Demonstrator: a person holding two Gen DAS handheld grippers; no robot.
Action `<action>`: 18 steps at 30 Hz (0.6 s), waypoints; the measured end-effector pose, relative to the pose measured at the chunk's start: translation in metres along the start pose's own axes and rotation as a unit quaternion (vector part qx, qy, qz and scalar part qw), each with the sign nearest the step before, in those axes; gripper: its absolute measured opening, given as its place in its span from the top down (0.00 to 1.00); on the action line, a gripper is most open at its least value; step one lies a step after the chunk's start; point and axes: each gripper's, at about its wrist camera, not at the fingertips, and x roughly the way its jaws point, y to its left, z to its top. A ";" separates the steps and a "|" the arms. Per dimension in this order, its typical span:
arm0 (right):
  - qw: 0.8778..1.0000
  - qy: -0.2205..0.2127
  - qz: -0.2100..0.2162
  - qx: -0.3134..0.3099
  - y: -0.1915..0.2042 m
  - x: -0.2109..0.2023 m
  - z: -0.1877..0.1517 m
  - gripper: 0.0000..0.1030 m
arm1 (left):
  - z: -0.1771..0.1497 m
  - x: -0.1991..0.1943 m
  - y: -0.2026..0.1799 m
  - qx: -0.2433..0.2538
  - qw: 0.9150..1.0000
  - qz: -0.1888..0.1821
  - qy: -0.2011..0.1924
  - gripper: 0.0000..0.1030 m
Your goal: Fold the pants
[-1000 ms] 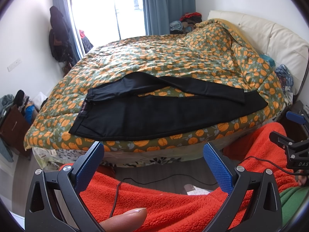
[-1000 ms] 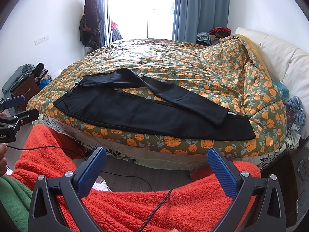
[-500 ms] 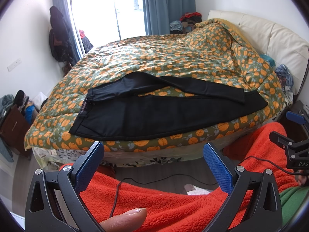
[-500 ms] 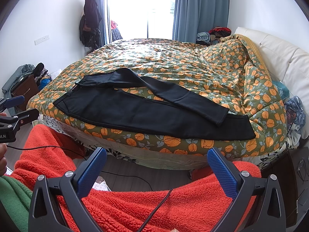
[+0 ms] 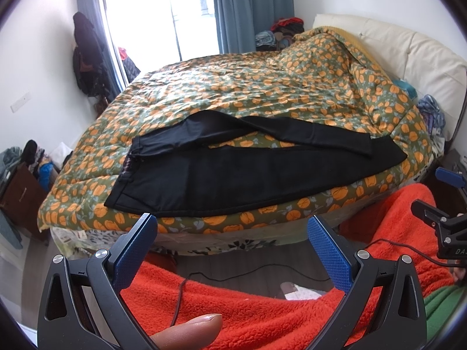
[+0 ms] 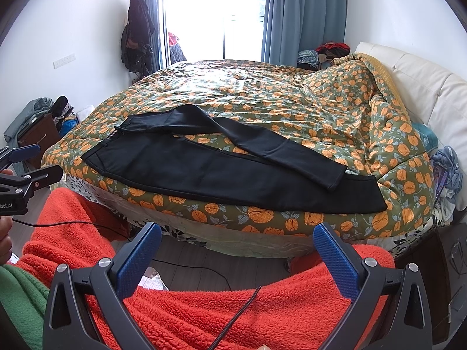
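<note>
Black pants (image 5: pixel 233 175) lie spread flat along the near edge of the bed, waistband to the left, legs running right; the far leg crosses over the near one toward the cuffs. They show in the right wrist view (image 6: pixel 221 172) too. My left gripper (image 5: pixel 232 224) is open and empty, held back from the bed over orange fleece. My right gripper (image 6: pixel 237 232) is open and empty, also short of the bed edge. Each gripper shows at the edge of the other's view: the right gripper (image 5: pixel 437 201), the left gripper (image 6: pixel 29 160).
The bed has an orange-and-green floral duvet (image 6: pixel 292 102) and a cream headboard (image 6: pixel 423 87) at right. Orange fleece (image 6: pixel 233 306) lies under both grippers. A cable (image 5: pixel 233 274) runs across the floor. A dark cabinet (image 6: pixel 38 134) with clothes stands at left.
</note>
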 end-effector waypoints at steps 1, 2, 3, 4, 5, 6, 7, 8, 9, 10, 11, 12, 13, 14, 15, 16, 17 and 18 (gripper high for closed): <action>1.000 -0.002 0.000 0.000 -0.001 0.000 0.001 0.00 | 0.004 0.003 0.000 0.000 1.000 0.004 -0.001 0.00; 1.000 -0.005 0.000 0.001 -0.003 0.000 0.003 0.00 | 0.009 0.006 0.001 -0.001 1.000 0.007 -0.003 0.00; 1.000 -0.013 -0.001 0.004 -0.007 -0.001 0.005 0.00 | 0.015 0.011 0.003 -0.006 1.000 0.007 -0.003 0.00; 1.000 -0.019 -0.001 0.007 -0.010 -0.002 0.010 0.00 | 0.020 0.015 0.004 -0.012 1.000 0.004 -0.003 0.00; 0.999 -0.029 -0.003 0.012 -0.016 -0.002 0.015 0.00 | 0.027 0.021 0.006 -0.020 1.000 0.000 -0.001 0.00; 0.999 -0.039 -0.009 0.015 -0.022 -0.002 0.019 0.00 | 0.034 0.027 0.009 -0.028 1.000 -0.003 0.000 0.00; 0.999 -0.049 -0.014 0.017 -0.027 -0.001 0.025 0.00 | 0.040 0.031 0.009 -0.033 0.999 -0.006 -0.001 0.00; 0.997 -0.064 -0.023 0.020 -0.035 -0.001 0.033 0.00 | 0.047 0.036 0.012 -0.038 0.999 -0.010 -0.003 0.00; 0.996 -0.075 -0.028 0.025 -0.041 0.000 0.037 0.00 | 0.053 0.040 0.011 -0.040 0.999 -0.014 -0.008 0.00; 0.995 -0.091 -0.031 0.035 -0.049 0.000 0.044 0.00 | 0.059 0.043 0.012 -0.040 0.999 -0.017 -0.015 0.00; 0.993 -0.105 -0.031 0.045 -0.054 0.001 0.049 0.00 | 0.064 0.045 0.010 -0.038 0.999 -0.017 -0.019 0.00; 0.991 -0.120 -0.029 0.054 -0.059 0.002 0.053 0.00 | 0.068 0.049 0.008 -0.033 0.999 -0.014 -0.021 0.00; 0.989 -0.131 -0.029 0.055 -0.060 0.004 0.057 0.00 | 0.071 0.054 0.005 -0.028 0.999 -0.010 -0.018 0.00; 0.989 -0.138 -0.027 0.049 -0.057 0.009 0.059 0.00 | 0.073 0.059 0.002 -0.024 1.000 -0.010 -0.014 0.00; 0.989 -0.142 -0.026 0.027 -0.050 0.017 0.060 0.00 | 0.071 0.066 -0.002 -0.023 1.000 -0.014 -0.006 0.00; 0.991 -0.128 -0.033 0.001 -0.042 0.027 0.059 0.00 | 0.069 0.074 -0.006 -0.023 0.999 -0.022 0.006 0.00; 0.993 -0.103 -0.042 -0.025 -0.034 0.039 0.055 0.00 | 0.065 0.082 -0.009 -0.023 0.999 -0.027 0.021 0.00; 0.995 -0.080 -0.033 -0.043 -0.026 0.050 0.050 0.00 | 0.059 0.092 -0.014 -0.022 0.999 -0.029 0.038 0.00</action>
